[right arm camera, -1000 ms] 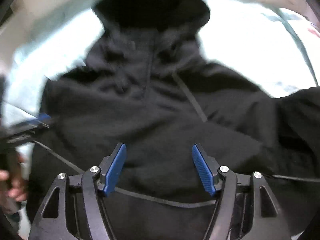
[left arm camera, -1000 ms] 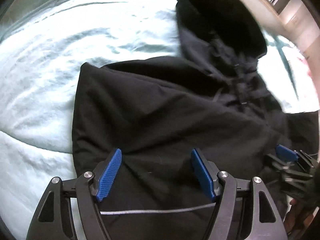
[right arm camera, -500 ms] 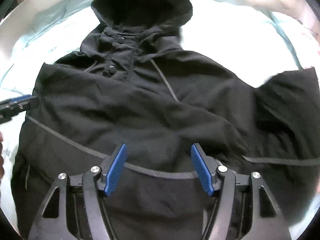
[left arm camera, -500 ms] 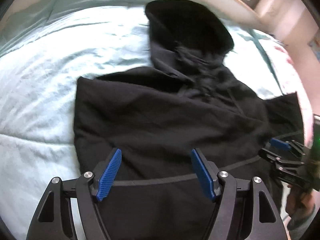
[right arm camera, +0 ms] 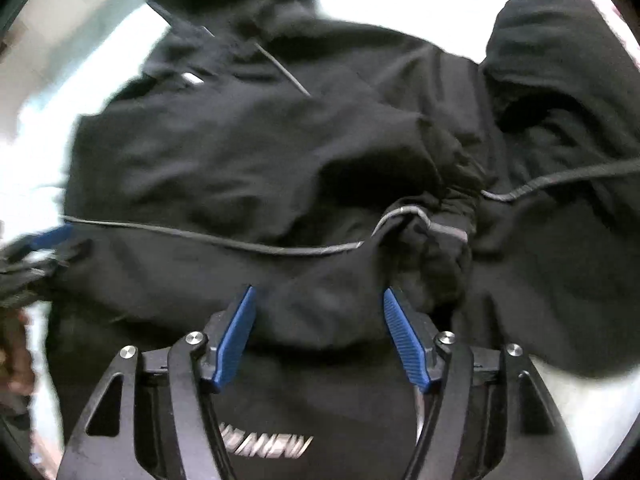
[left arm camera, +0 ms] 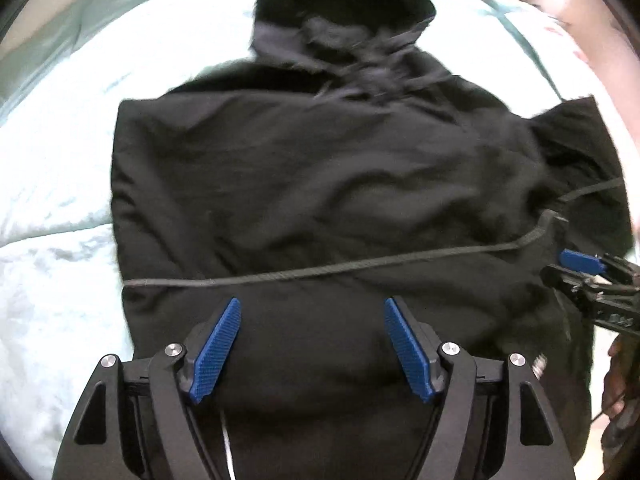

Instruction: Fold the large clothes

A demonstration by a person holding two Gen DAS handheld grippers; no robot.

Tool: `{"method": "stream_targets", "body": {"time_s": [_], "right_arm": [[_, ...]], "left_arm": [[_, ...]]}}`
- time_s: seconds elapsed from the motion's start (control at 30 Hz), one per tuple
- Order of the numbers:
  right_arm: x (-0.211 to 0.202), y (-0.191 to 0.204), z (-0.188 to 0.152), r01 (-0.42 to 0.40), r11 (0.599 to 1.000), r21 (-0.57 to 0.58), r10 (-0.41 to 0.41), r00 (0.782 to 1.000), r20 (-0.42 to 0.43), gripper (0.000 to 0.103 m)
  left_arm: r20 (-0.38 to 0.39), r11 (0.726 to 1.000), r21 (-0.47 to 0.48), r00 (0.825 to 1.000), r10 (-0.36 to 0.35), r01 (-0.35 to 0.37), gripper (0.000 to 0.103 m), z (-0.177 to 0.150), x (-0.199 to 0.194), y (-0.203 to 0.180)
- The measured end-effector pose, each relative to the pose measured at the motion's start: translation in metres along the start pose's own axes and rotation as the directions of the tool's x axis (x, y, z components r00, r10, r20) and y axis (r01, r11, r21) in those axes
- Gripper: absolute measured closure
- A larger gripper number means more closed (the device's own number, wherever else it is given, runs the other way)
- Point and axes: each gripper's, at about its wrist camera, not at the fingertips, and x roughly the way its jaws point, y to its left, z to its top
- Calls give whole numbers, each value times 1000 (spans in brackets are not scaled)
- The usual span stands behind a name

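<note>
A black hooded jacket (left arm camera: 320,184) lies spread on a pale teal bed cover (left arm camera: 52,160), with its hood (left arm camera: 340,0) at the far end. A thin grey cord (left arm camera: 360,268) crosses its lower body. My left gripper (left arm camera: 312,344) hangs open over the jacket's lower part, its pads clear of the cloth. My right gripper (right arm camera: 318,336) is open too, just short of a bunched cuff (right arm camera: 432,240). One sleeve (right arm camera: 560,120) sprawls to the right. Each gripper shows in the other's view: the right gripper (left arm camera: 588,276) at the right edge, the left gripper (right arm camera: 36,252) at the left edge.
The bed cover (right arm camera: 580,412) shows pale around the jacket on both sides. A white printed logo (right arm camera: 264,446) sits on the jacket near its hem. A person's hand (left arm camera: 620,380) holds the right gripper. A beige wall runs behind the bed's far end.
Both grippers have drawn back toward the jacket's hem: the grey cord, once below the left pads, now lies beyond them. The right view now sits closer to the bunched cuff and sleeve.
</note>
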Motion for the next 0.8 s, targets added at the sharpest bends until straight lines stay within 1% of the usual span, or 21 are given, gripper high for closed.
{"method": "stream_targets", "body": {"time_s": [0.07,0.13,0.17,0.23,0.27,0.33,0.43,0.57,0.6,0.63,0.7,0.73,0.77,0.8], "right_arm": [[-36,-2,-16,-52,999,6,51,997,58,32],[-73,-12,-34,-79,997,18,76,990,120,32],[-86,-16,-39,-83,996,24,79,987,141,32],[-113,-39,-52,-80,996,50,70,981,180,32],[-121,-47,-52,-73,995,65,60,980,192,32],[-140,-79,-54,-47,992,114,21,975,221,32],[-154,-126,-55,-31,981,194,-18,969,247,32],[-160,-209,-49,-53,937,344,-43,963,265,32],[-160,-230,-47,-63,923,380,-46,961,271,32],[-158,-250,-42,-78,908,412,-42,961,274,32],[-151,-280,-30,-79,887,454,-51,962,268,32],[-145,-291,-24,-75,882,465,-58,962,266,32],[-137,-304,-15,-73,877,475,-62,963,263,32],[-126,-316,-6,-77,870,487,-60,964,258,32]], "left_arm": [[-4,1000,12,1000,-27,27,27,-6,-13,-12],[-11,998,19,998,-57,58,27,-7,-21,-25],[-11,997,31,997,-72,72,27,-8,-25,-36],[-10,995,61,997,-79,79,27,-12,-33,-63],[-10,993,81,996,-86,86,27,-10,-34,-75],[-6,987,118,994,-110,110,27,-8,-43,-96],[-2,975,171,989,-146,144,27,-3,-45,-137],[-4,959,209,980,-196,193,27,6,-33,-179],[-9,958,211,980,-198,196,27,9,-29,-187],[-13,956,216,980,-198,197,27,14,-23,-197],[-10,952,243,982,-189,185,27,25,-14,-218],[-6,951,265,987,-162,157,27,30,-8,-229],[5,950,299,995,-100,94,27,34,-2,-239],[20,942,333,999,-45,36,27,36,3,-246]]}}
